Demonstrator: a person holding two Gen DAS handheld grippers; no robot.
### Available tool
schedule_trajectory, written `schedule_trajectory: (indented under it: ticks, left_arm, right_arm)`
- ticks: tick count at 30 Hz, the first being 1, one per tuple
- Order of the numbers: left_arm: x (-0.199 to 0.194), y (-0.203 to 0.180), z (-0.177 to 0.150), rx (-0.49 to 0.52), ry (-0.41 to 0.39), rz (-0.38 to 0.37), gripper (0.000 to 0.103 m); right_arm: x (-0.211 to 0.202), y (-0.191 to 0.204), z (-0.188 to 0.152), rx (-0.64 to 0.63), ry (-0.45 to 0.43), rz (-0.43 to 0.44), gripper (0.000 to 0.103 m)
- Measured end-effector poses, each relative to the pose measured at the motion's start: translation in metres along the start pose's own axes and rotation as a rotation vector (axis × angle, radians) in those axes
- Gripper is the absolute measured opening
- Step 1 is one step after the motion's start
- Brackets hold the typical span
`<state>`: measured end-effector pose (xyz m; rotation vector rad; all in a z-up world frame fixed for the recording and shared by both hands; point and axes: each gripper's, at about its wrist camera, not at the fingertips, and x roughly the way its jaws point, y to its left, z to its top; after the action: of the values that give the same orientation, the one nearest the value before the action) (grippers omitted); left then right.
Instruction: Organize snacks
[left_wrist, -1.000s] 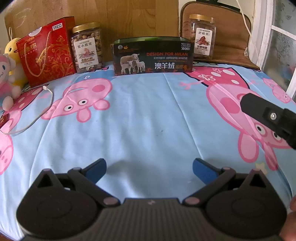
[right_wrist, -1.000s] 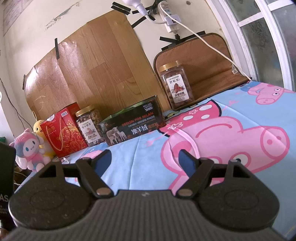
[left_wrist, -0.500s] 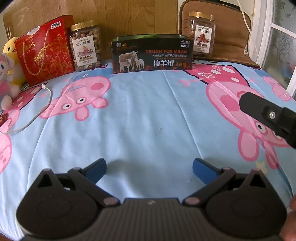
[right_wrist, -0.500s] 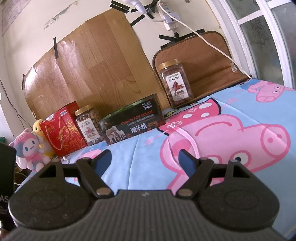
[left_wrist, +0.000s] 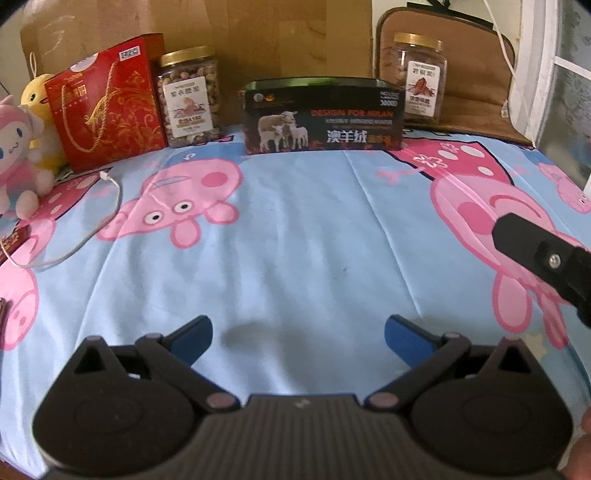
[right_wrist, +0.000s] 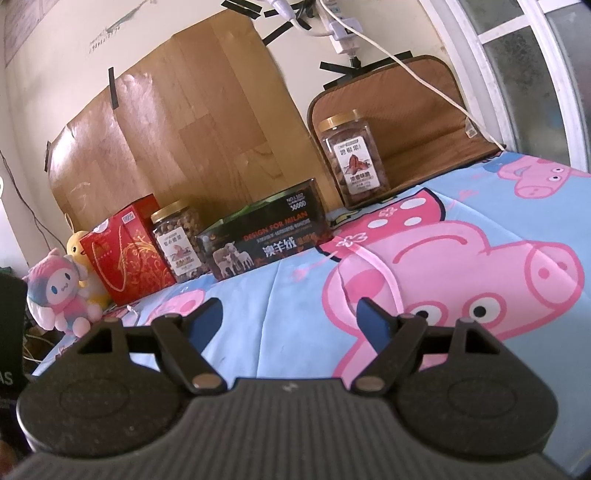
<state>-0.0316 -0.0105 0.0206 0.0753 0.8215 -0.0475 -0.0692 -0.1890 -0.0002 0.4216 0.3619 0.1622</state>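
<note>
While spread wide over bare cartoon-pig bedsheet (left_wrist: 295, 240) at the bottom of the left wrist view, left gripper (left_wrist: 297, 338) released, nothing between its blue pads. Right gripper (right_wrist: 291, 321) likewise splayed and empty at the bottom of its own view, its black finger also poking in at the right edge of the left wrist view. Along the top of the left wrist frame, a row of snacks against the wood-grain board (left_wrist: 258, 37): red gift box (left_wrist: 105, 107) at upper left, just beside it a gold-lidded nut jar (left_wrist: 189, 98), then near the centre a dark box with sheep printed on it (left_wrist: 323, 118), standing long side forward. Behind that box's right end, a second gold-lidded jar (left_wrist: 419, 77), set before a brown cushion (left_wrist: 476, 74). At far left, two plush toys (left_wrist: 22, 140); white cable (left_wrist: 74, 240) looped on the sheet below them.
</note>
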Motion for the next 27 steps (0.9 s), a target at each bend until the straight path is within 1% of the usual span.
schedule_trajectory:
  ticks: [13, 21, 27]
  left_arm:
    - [0.002, 0.004, -0.0002, -0.004, -0.001, 0.012, 0.103]
    - [-0.0029, 0.0059, 0.0017, -0.006, -0.047, 0.064, 0.103]
    - [-0.0042, 0.0088, 0.0037, -0.011, -0.072, 0.124, 0.103]
  right_arm:
    - [-0.0003, 0.001, -0.0003, -0.003, 0.002, 0.0, 0.082]
    - [-0.0001, 0.0012, -0.0004, 0.0, 0.003, -0.001, 0.082]
    - [-0.0004, 0.0014, -0.0008, 0.001, 0.003, -0.001, 0.082]
